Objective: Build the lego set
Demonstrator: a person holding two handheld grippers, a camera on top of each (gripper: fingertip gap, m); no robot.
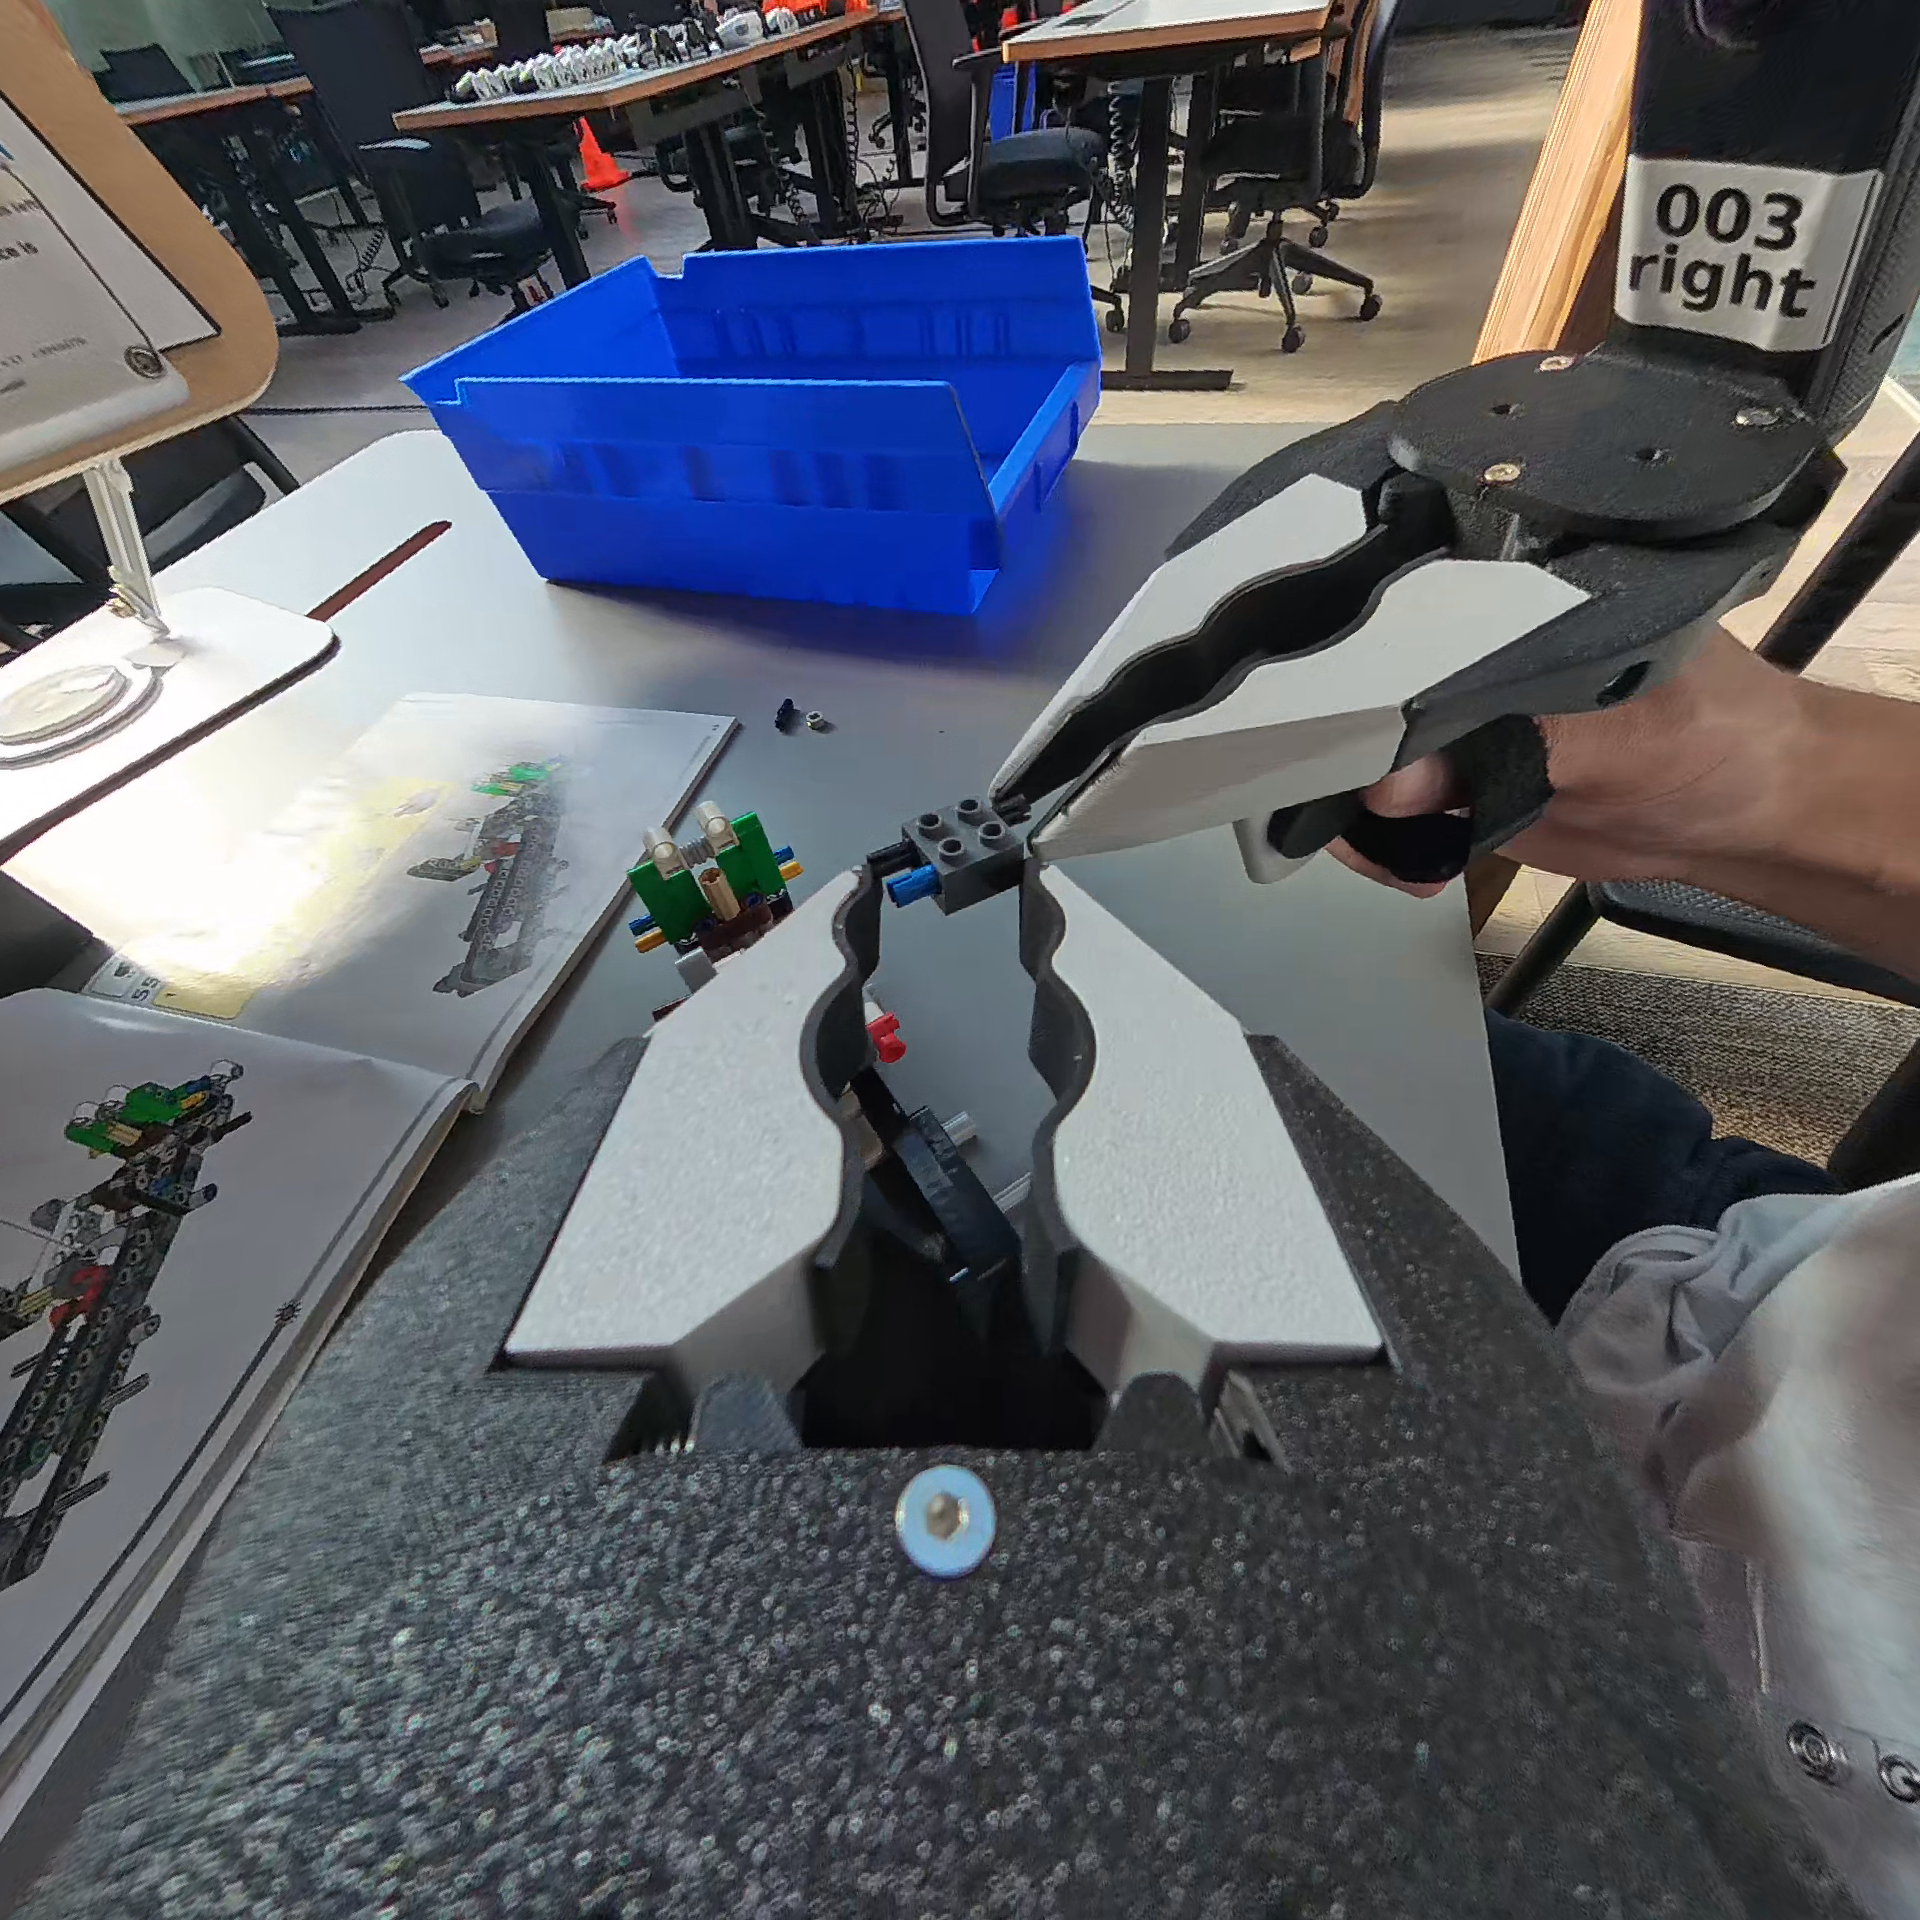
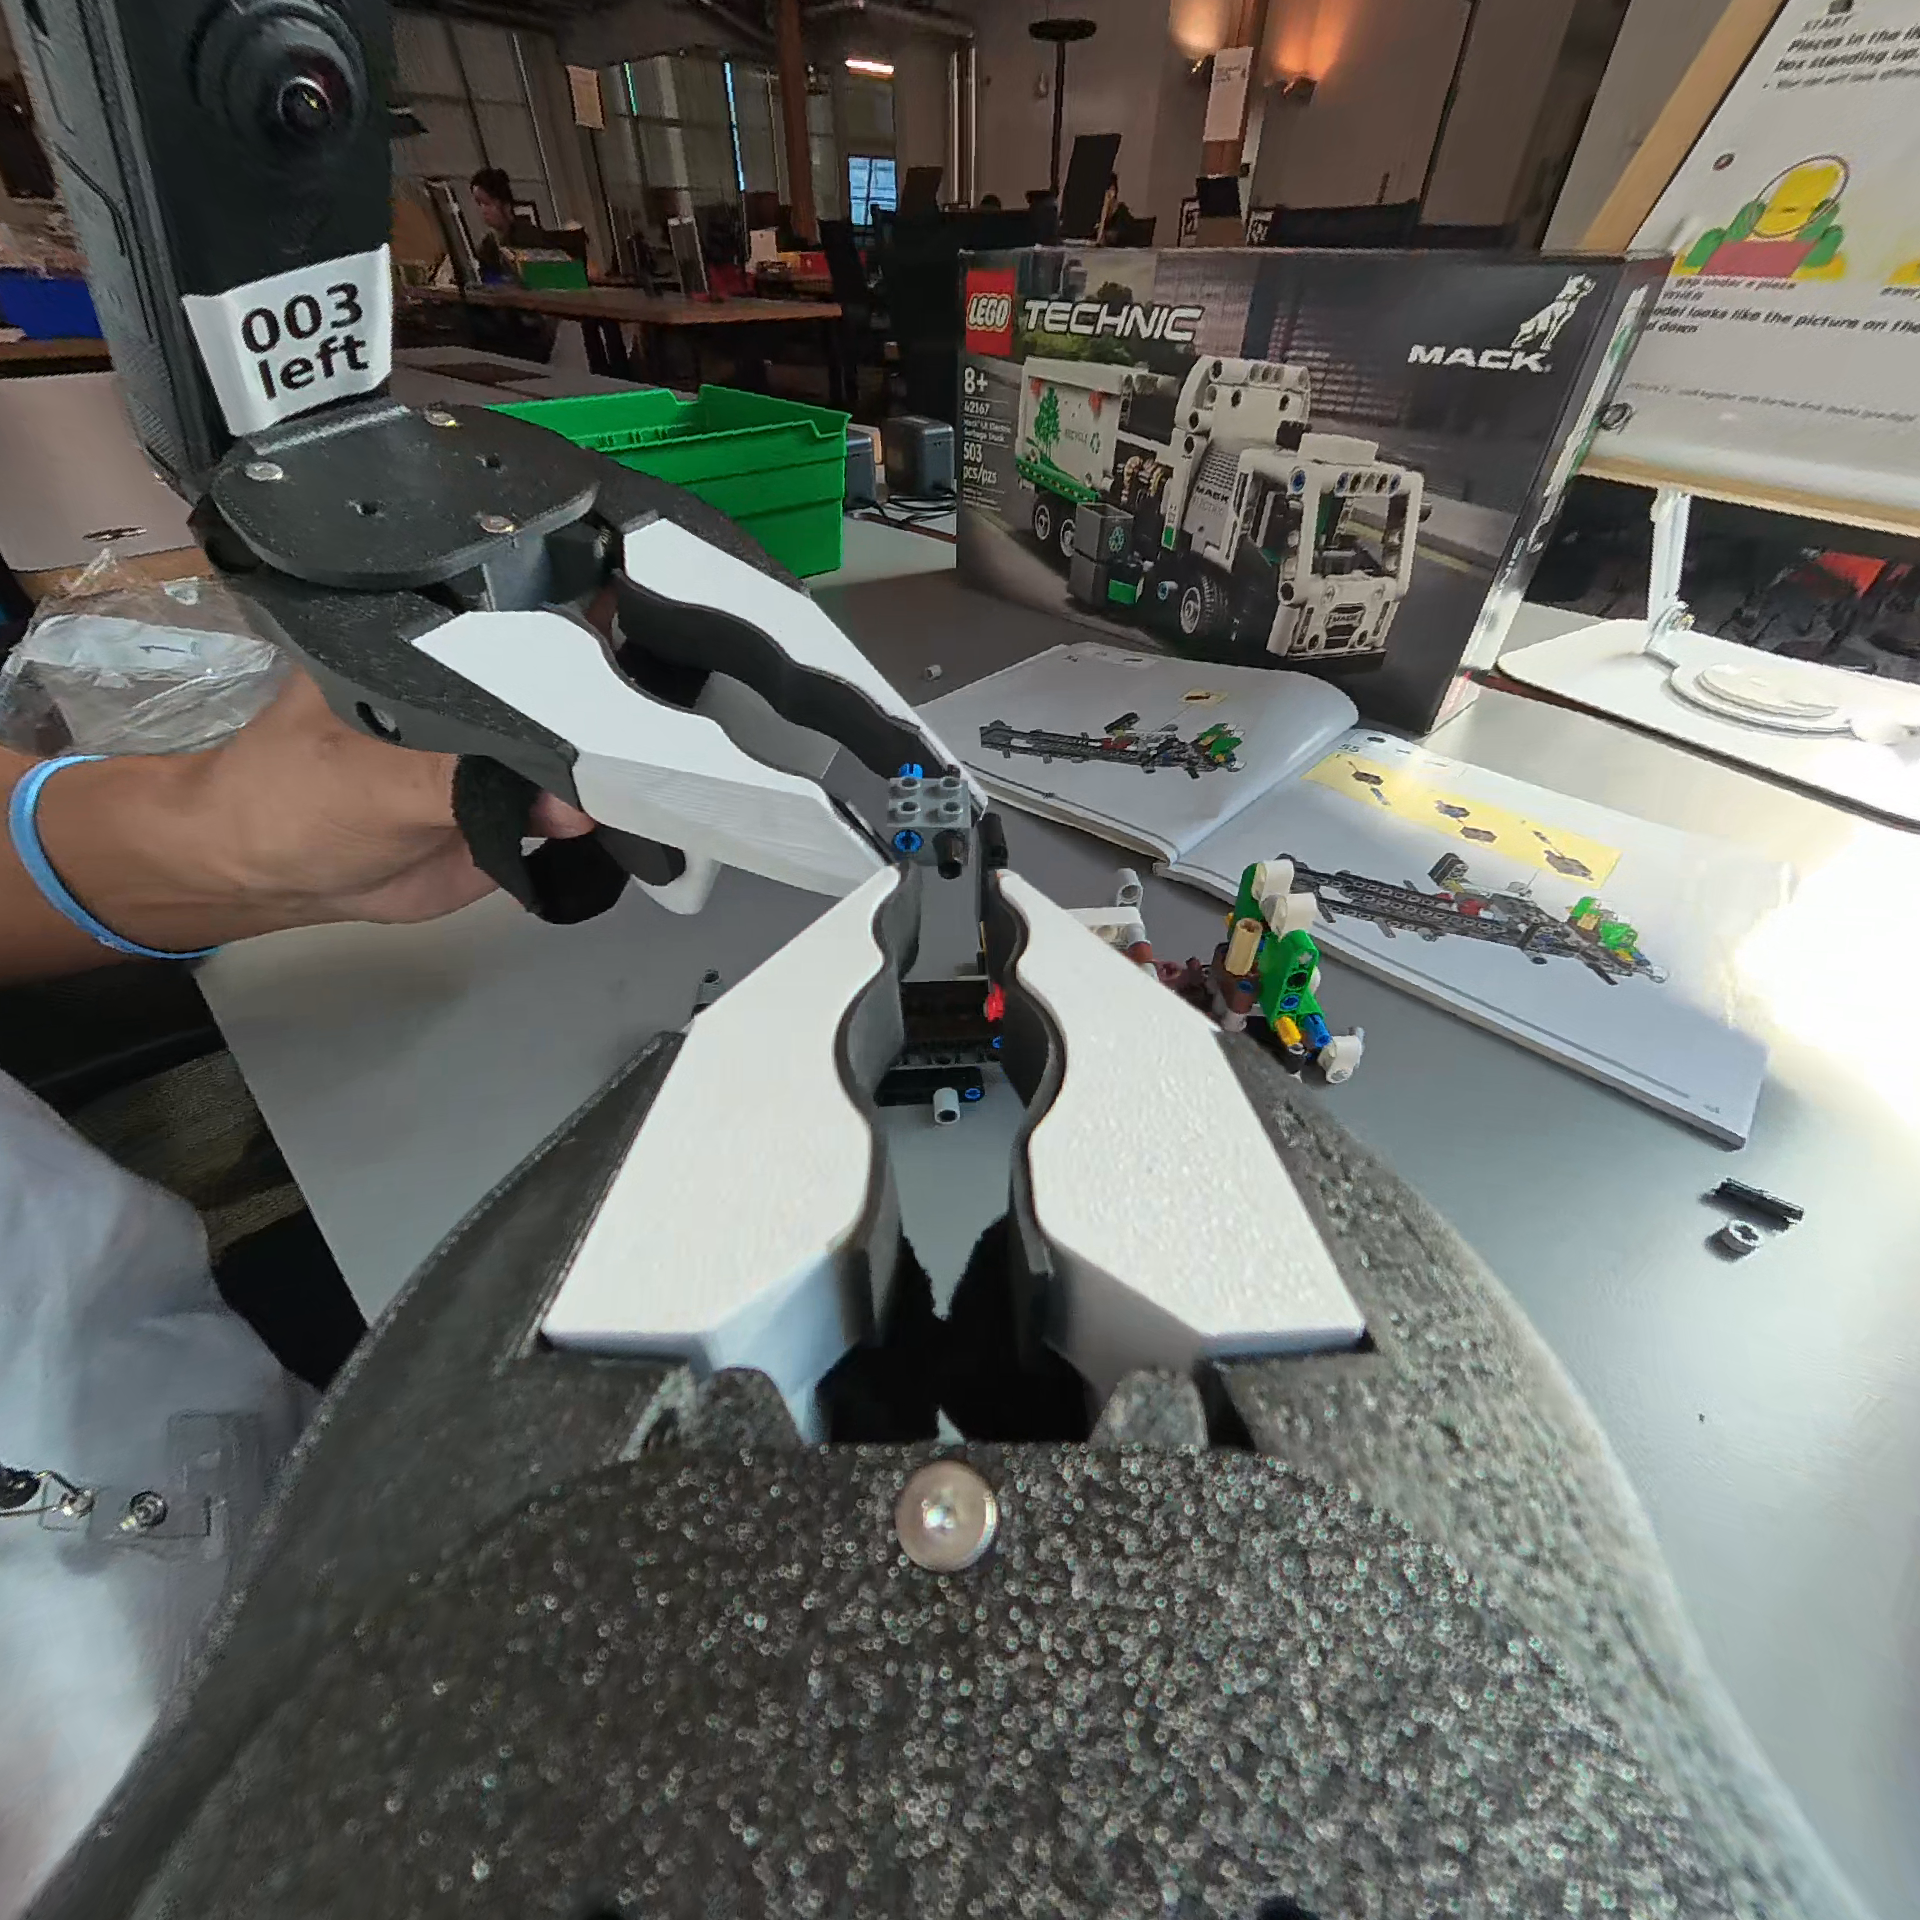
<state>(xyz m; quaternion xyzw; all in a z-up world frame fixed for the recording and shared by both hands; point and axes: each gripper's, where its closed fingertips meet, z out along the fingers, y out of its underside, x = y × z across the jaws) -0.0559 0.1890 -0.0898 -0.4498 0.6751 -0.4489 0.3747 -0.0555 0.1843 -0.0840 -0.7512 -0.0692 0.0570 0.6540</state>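
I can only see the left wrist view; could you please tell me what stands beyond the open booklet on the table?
Observer: A dark toy box picturing a white truck stands upright just behind the booklet.
Operator: Thank you. Is there any bin besides the blue bin?
Observer: Yes, a green bin sits behind the left tongs.
Operator: Does the hand holding those tongs wear anything?
Observer: A blue band circles its wrist.
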